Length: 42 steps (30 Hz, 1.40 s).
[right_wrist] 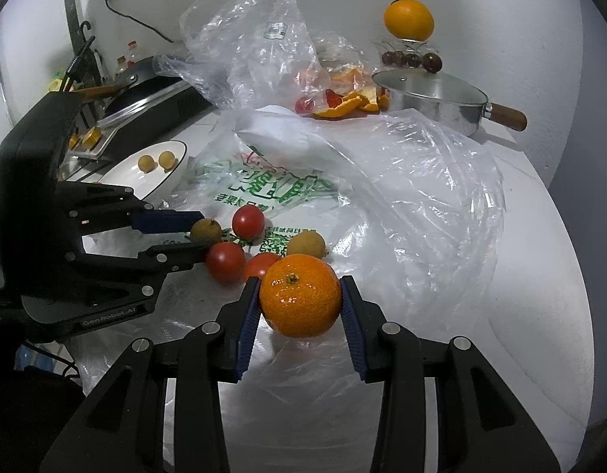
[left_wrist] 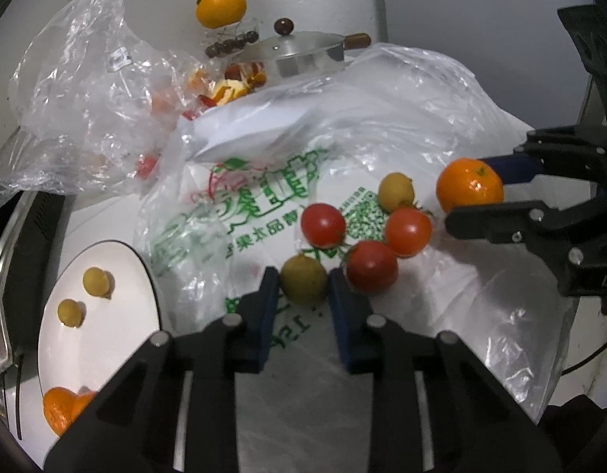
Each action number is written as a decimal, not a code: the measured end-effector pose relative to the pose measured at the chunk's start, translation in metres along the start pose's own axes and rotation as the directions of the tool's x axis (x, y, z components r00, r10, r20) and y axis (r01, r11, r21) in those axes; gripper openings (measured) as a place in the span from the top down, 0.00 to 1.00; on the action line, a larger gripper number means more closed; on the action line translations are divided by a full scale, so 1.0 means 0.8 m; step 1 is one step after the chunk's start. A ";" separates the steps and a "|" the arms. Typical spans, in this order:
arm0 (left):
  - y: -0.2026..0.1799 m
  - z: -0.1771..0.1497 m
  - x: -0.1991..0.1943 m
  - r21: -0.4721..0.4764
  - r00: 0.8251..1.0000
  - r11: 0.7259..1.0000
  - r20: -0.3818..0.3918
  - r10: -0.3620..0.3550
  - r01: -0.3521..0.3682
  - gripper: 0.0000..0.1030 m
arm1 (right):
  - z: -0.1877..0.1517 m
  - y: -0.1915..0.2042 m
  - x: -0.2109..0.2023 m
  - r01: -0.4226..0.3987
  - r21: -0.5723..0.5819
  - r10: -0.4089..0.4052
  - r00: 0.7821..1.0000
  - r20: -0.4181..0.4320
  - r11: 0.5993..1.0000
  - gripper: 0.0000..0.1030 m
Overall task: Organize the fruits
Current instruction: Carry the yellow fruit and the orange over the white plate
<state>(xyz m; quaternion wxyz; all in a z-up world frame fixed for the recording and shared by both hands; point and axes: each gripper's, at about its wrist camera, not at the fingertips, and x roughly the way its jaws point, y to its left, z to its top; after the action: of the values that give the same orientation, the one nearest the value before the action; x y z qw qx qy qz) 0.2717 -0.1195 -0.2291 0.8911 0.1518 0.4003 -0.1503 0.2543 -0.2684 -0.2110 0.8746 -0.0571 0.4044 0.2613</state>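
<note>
Left gripper (left_wrist: 304,291) fingers pinch a small yellow-green fruit (left_wrist: 303,284) beside the tomatoes (left_wrist: 371,266). Right gripper (right_wrist: 300,295) fingers clamp a tangerine (right_wrist: 300,295) over the plastic bag (right_wrist: 402,205).

Both wrist views are evenly lit from above by cool indoor light, with dark vignetted corners and strong fisheye bending toward the rims. In the left wrist view the clear plastic bag (left_wrist: 78,90) at 10 o'clock throws white glare, and the plate (left_wrist: 118,339) at 8 o'clock is softly blurred. In the right wrist view the mandarin (right_wrist: 300,295) at centre is sharp with small specular dots, casting a soft shadow toward 6 o'clock; the countertop (right_wrist: 540,315) at 3 o'clock nearly washes out.
</note>
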 end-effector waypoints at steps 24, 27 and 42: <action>0.055 -0.020 -0.088 -0.123 0.992 0.992 0.124 0.018 -0.002 0.74 | 0.039 0.062 -0.025 -0.003 -0.095 0.008 0.998 0.055 0.996 0.60; 0.066 -0.026 -0.097 -0.140 0.990 0.990 0.135 0.030 -0.011 0.74 | 0.045 0.073 -0.024 -0.010 -0.110 0.017 0.998 0.059 0.994 0.60; 0.130 -0.062 -0.138 -0.220 0.979 0.972 0.166 0.116 -0.078 0.74 | 0.069 0.136 0.005 -0.074 -0.184 0.082 0.996 0.036 0.980 0.60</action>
<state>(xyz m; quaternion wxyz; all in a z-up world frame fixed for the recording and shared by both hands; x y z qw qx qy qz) 0.2093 0.0104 -0.1613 0.9407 0.0614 0.3251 -0.0758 0.2395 -0.1560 -0.1650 0.8634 -0.1156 0.3614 0.3324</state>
